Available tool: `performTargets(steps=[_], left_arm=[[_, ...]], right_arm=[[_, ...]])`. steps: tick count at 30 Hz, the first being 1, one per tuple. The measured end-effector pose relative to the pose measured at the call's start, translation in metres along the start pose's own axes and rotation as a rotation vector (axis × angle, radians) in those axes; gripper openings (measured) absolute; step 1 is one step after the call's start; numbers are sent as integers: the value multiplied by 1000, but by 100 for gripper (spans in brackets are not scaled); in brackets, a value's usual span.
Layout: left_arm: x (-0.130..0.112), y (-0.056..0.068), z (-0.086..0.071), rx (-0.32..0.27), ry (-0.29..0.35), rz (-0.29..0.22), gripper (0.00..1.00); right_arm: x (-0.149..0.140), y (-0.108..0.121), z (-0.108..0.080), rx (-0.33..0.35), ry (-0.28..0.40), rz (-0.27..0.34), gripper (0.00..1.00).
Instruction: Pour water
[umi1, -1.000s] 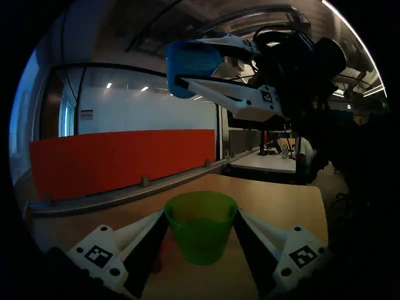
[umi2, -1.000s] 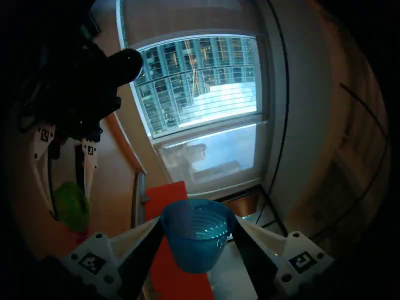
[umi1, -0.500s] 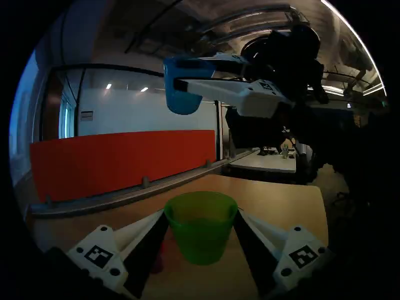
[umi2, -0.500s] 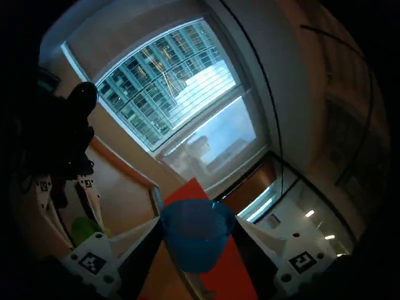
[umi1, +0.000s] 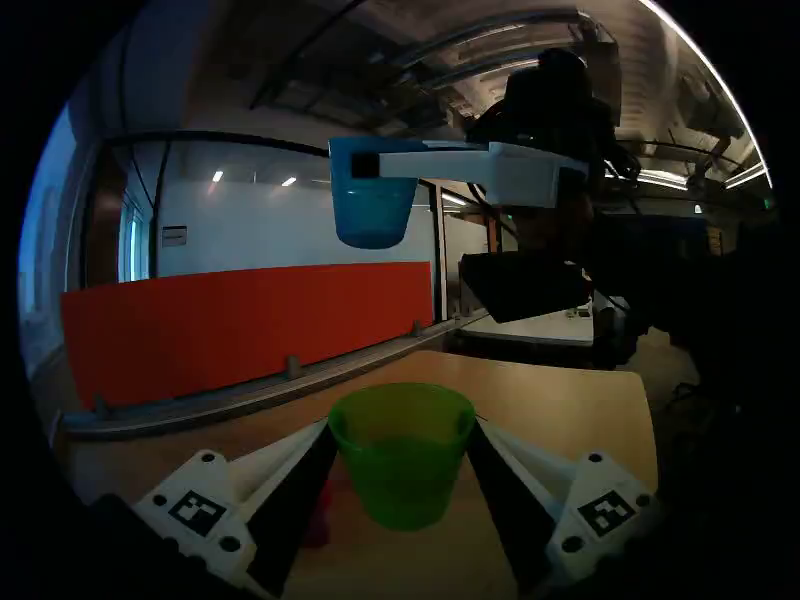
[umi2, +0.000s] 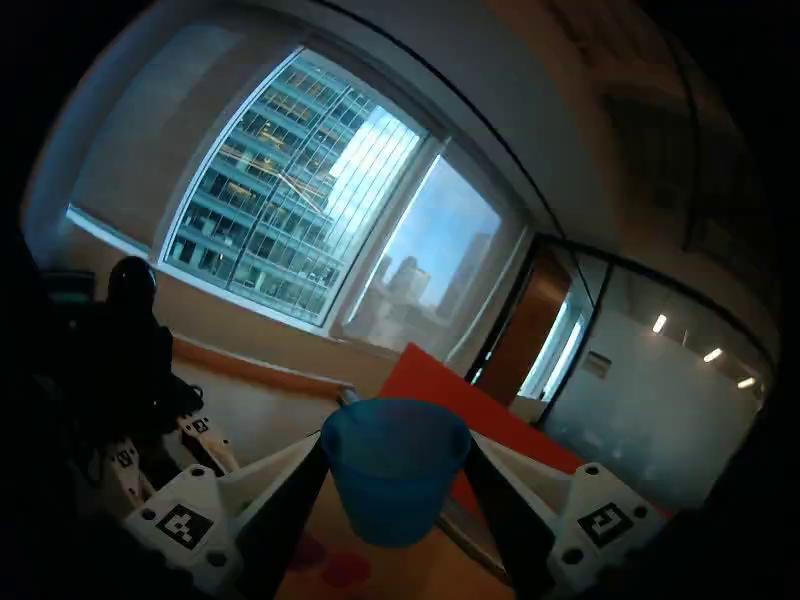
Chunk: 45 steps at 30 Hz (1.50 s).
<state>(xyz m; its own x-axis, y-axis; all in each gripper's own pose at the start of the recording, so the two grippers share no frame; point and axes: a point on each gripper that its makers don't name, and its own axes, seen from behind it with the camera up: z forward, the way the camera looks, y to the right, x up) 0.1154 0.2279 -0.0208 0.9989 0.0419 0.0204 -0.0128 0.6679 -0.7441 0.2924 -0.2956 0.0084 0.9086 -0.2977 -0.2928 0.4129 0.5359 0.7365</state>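
Note:
A green cup (umi1: 402, 455) stands upright between my left gripper's (umi1: 400, 470) two fingers, which press on its sides, just above the wooden table (umi1: 560, 400). A blue cup (umi1: 370, 205) hangs upright high above it, with the right gripper (umi1: 385, 170) shut on it. In the right gripper view the blue cup (umi2: 395, 470) sits upright between the white fingers (umi2: 245, 490), and the right gripper (umi2: 395, 485) is level. Farther off at the lower left is the left gripper (umi2: 165, 445) with a dark-sleeved arm behind it.
A red partition panel (umi1: 250, 320) and a metal rail (umi1: 290, 375) run along the table's far edge. A large window (umi2: 290, 230) fills the wall beyond. Red spots (umi2: 335, 565) lie on the table below the blue cup. Another desk (umi1: 545, 325) stands farther back.
The right gripper has rolled the blue cup back from a tipped pose to upright, still high above the green cup. The left gripper and green cup have not moved.

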Motion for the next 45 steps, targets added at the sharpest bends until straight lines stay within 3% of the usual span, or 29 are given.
performTargets(steps=[8, 15, 29, 38, 45], left_arm=[[2, 2, -2, 0, 0, 7, 86], [2, 1, -3, 5, 0, 4, 86], [-1, -4, -4, 16, -10, 8, 86], [-1, -9, -5, 27, -21, 14, 86], [-3, -13, -7, 36, -31, 13, 86]], right_arm=[[0, 4, -1, 30, -4, 212, 91], [7, 2, -2, 55, 5, 314, 91], [1, 3, -15, 55, 4, 337, 91], [-5, 18, -29, 29, 19, 362, 91], [-18, 28, -44, -3, -3, 347, 91]])
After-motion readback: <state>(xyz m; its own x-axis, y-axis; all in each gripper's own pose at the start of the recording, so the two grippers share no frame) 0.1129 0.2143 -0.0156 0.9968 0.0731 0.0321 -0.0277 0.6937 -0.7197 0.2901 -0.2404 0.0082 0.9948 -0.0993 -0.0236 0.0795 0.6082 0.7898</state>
